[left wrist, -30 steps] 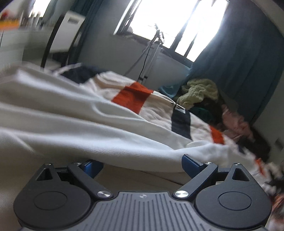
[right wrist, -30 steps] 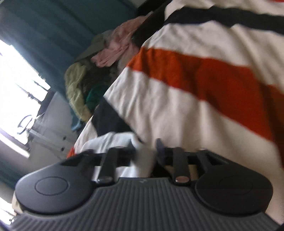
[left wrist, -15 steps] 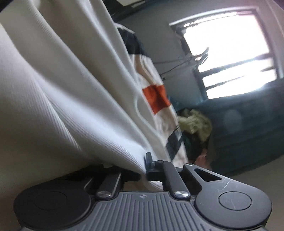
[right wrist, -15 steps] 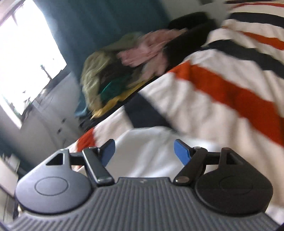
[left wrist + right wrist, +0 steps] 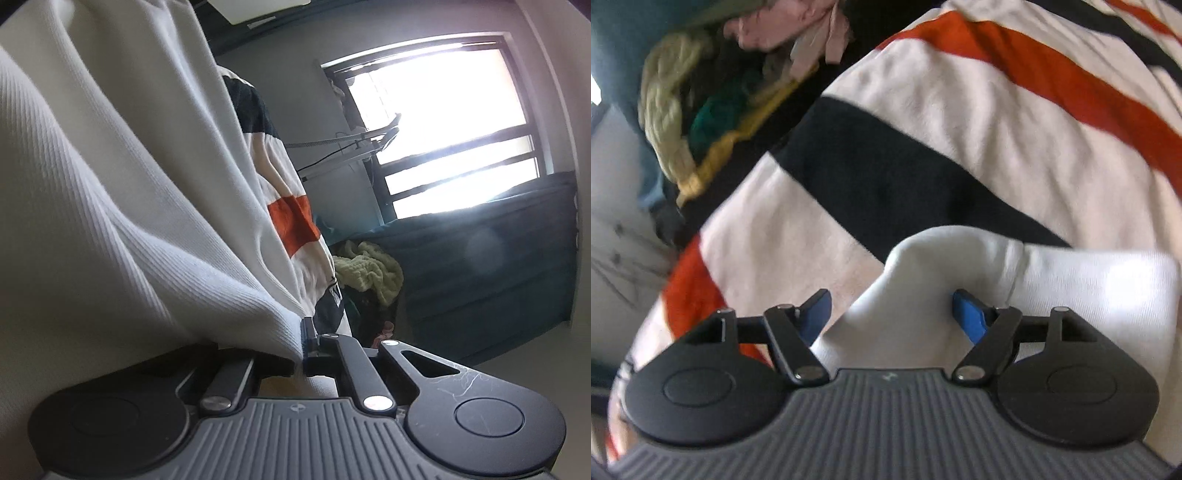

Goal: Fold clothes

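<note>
A white ribbed garment (image 5: 110, 221) fills the left of the left wrist view, draped over a blanket striped in cream, orange and navy (image 5: 291, 221). My left gripper (image 5: 302, 332) is shut on a pinched edge of that garment. In the right wrist view a raised fold of the white garment (image 5: 1071, 288) lies on the striped blanket (image 5: 960, 110). My right gripper (image 5: 890, 306) points down at it. Its jaws are closing with the fold between the blue pads (image 5: 967, 314). The left pad stands clear of the cloth.
A heap of mixed clothes, yellow-green, pink and dark (image 5: 701, 110), lies past the blanket's far edge, also seen as a pile (image 5: 373, 273) beneath a bright window (image 5: 443, 129). A dark teal curtain (image 5: 498, 266) hangs beside it. A white cabinet (image 5: 617, 240) stands at left.
My left gripper closed on the white garment's edge and rolled, tilting its view. My right gripper let go of the white cloth, opened, and moved across the blanket to a raised fold.
</note>
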The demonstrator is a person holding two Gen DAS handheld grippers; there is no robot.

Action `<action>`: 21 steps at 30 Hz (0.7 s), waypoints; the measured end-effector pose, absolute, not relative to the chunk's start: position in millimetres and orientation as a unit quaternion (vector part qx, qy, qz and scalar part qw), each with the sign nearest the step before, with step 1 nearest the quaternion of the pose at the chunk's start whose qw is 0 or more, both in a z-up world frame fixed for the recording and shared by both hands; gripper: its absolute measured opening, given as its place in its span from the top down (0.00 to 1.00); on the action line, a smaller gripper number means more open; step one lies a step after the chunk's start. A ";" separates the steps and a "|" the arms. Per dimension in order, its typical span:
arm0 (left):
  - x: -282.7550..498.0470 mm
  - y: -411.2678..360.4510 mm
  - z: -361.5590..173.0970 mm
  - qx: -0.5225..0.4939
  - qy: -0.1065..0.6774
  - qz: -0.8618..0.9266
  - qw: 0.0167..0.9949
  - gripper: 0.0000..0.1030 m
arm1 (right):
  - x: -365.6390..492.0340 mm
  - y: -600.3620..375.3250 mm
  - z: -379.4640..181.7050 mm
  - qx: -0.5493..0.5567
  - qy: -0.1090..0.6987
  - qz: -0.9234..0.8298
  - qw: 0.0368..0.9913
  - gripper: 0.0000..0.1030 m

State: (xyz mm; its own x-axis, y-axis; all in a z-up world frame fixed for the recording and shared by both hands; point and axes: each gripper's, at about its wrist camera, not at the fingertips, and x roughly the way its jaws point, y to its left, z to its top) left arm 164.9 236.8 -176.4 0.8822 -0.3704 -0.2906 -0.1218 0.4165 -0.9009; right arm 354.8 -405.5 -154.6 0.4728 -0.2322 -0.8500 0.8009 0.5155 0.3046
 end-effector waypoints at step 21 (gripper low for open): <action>139.9 217.9 -161.6 -0.470 0.250 -0.060 0.844 0.96 | 234.3 -419.3 -73.7 0.371 0.156 -0.193 0.895 0.87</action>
